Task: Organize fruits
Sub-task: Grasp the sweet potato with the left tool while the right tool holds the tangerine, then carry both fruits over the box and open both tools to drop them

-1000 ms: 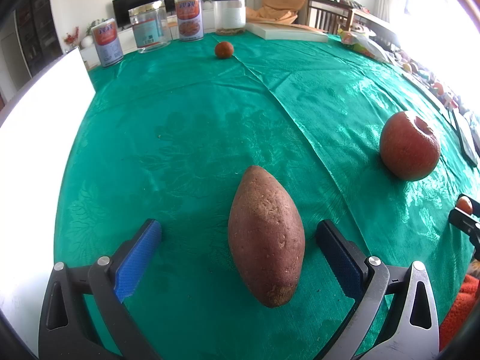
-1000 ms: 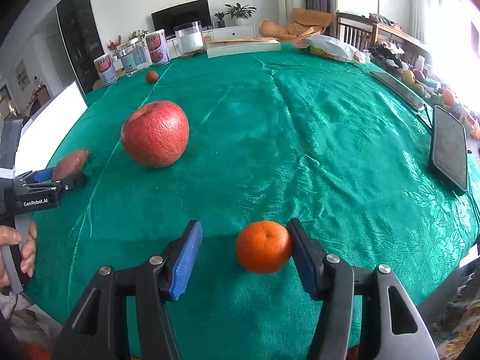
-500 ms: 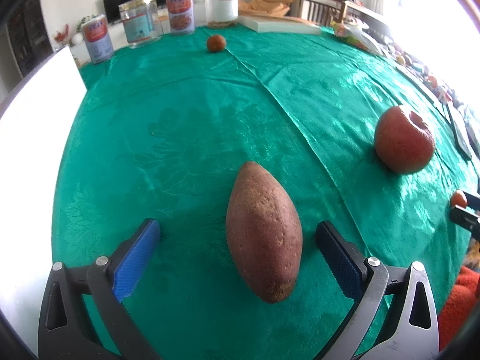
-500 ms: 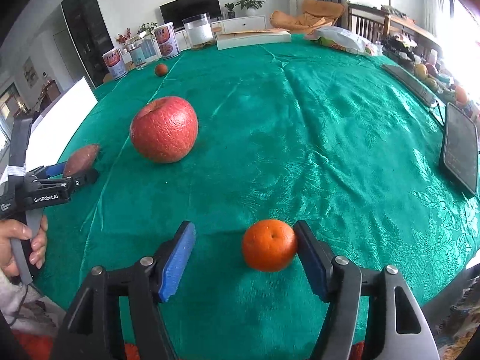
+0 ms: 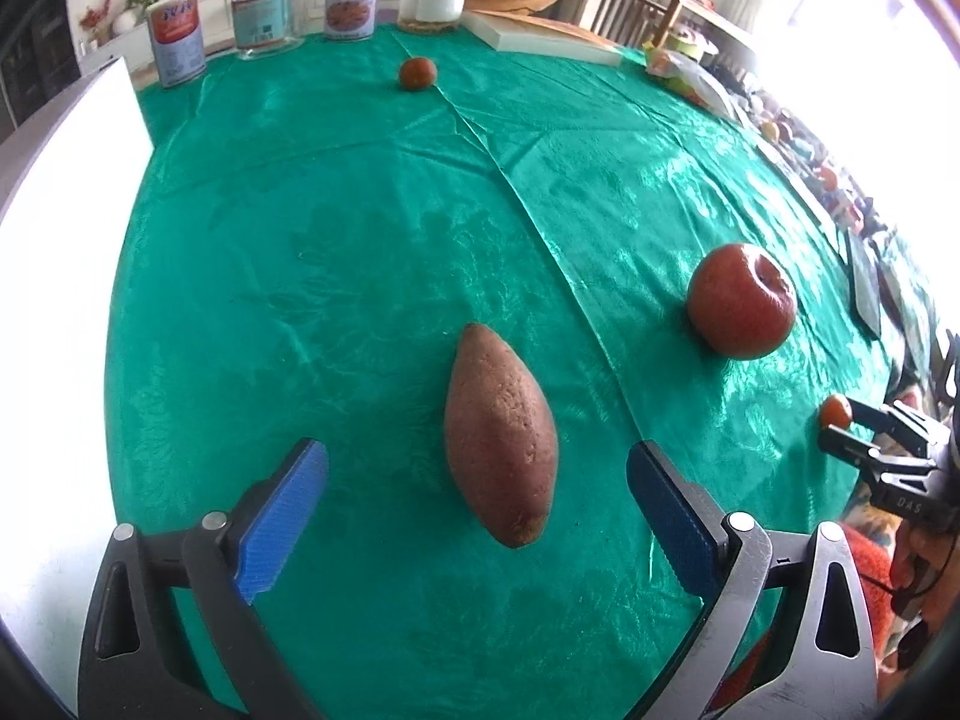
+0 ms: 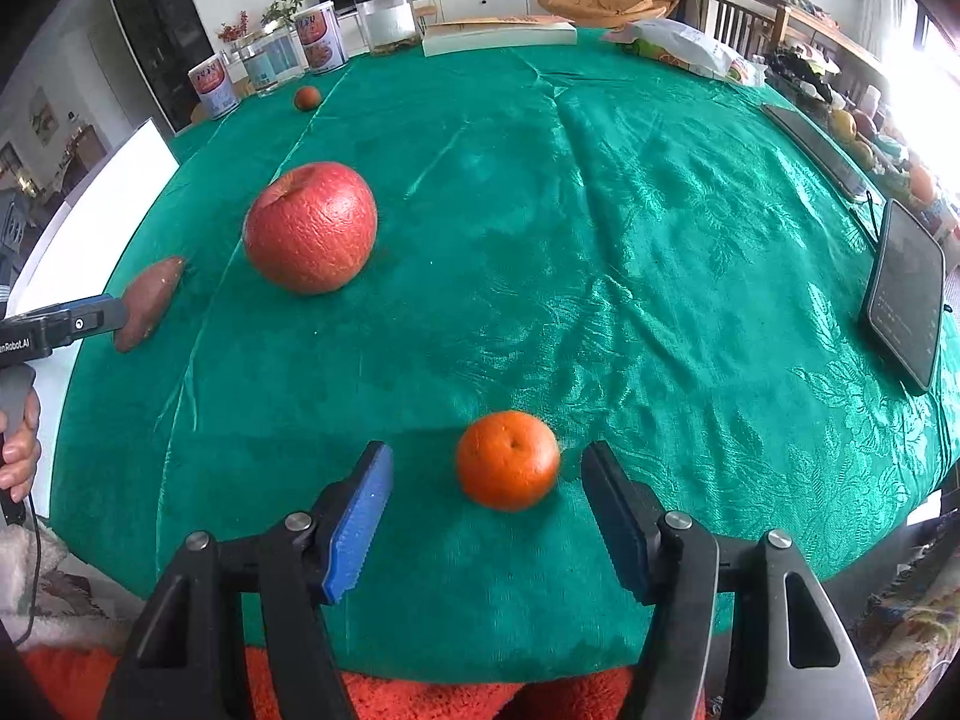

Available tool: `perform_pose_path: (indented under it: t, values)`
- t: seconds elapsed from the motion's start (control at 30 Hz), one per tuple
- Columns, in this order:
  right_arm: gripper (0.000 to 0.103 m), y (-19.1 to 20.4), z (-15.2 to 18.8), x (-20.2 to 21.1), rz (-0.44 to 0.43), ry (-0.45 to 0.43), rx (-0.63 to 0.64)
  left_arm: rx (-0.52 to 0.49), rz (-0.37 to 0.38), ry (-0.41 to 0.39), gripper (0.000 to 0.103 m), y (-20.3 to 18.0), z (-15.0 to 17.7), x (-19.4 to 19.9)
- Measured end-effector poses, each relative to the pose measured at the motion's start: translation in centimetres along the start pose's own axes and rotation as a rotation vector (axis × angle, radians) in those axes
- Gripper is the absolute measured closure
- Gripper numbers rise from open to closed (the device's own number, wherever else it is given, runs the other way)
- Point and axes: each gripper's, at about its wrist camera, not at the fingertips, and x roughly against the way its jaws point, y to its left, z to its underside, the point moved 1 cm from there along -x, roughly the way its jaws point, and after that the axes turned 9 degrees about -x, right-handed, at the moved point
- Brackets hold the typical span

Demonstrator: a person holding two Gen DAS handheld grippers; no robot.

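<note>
Right tool (image 6: 486,516), jaws just closing but not gripping, could roll the orange (image 6: 507,459) off the worktop (image 6: 600,240); left tool (image 5: 477,495) gapes around the yam (image 5: 501,435).

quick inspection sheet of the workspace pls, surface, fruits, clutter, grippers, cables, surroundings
surface: green cloth, creased, on table.
job's things: orange, apple, sweet potato, small fruit far off, all apart on the cloth.
clutter: cans and jars, book, bag, tablet.
grippers: left gripper open around sweet potato; right gripper open, jaws just closing in, orange between, untouched.
cables: thin cable by the hand.
surroundings: TV, plants, chairs.
</note>
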Motion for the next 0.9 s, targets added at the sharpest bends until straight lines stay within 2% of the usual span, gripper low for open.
perform_pose_path:
  t: [0.03,0.07,0.1,0.13,0.17,0.23,0.27,0.4,0.53,0.67,0.77,0.9]
  values:
    - [0.049,0.0,-0.1,-0.2,0.004,0.014,0.0,-0.028,-0.029,0.007,0.005,-0.5,-0.2,-0.4]
    - [0.059,0.1,-0.2,-0.1,0.026,0.01,0.008,-0.049,-0.063,0.022,0.02,-0.8,-0.3,-0.9]
    - [0.071,0.1,-0.3,-0.1,0.035,0.016,0.011,-0.052,-0.084,0.039,0.045,-1.0,-0.4,-1.3]
    - [0.071,0.0,-0.3,0.0,0.024,0.023,0.003,-0.038,-0.056,0.049,0.056,-0.9,-0.4,-1.7]
    - [0.071,-0.1,-0.3,0.1,0.017,0.025,-0.006,-0.027,-0.058,0.03,0.061,-0.8,-0.3,-1.5]
    - [0.072,-0.3,-0.1,0.7,0.013,0.01,-0.016,-0.01,-0.071,0.016,0.061,-0.5,0.1,-1.0]
    - [0.072,-0.4,0.0,1.1,0.003,0.002,-0.031,0.008,-0.051,0.0,0.062,-0.3,0.5,-0.4]
    - [0.072,0.7,-0.1,3.5,-0.063,-0.035,-0.053,0.092,0.097,-0.079,0.062,0.4,2.0,4.3]
    - [0.072,5.8,-0.3,6.8,-0.159,-0.075,0.028,0.121,0.243,-0.158,0.062,0.6,4.2,11.3]
    - [0.072,13.2,0.1,9.3,-0.3,-0.088,0.132,0.167,0.34,-0.219,0.062,2.1,7.0,18.3]
    - [0.072,19.5,0.6,10.4,-0.429,-0.067,0.201,0.231,0.327,-0.268,0.062,5.1,9.0,22.6]
    - [0.072,28.4,1.3,11.4,-0.587,-0.024,0.295,0.338,0.224,-0.303,0.062,11.0,11.4,26.3]
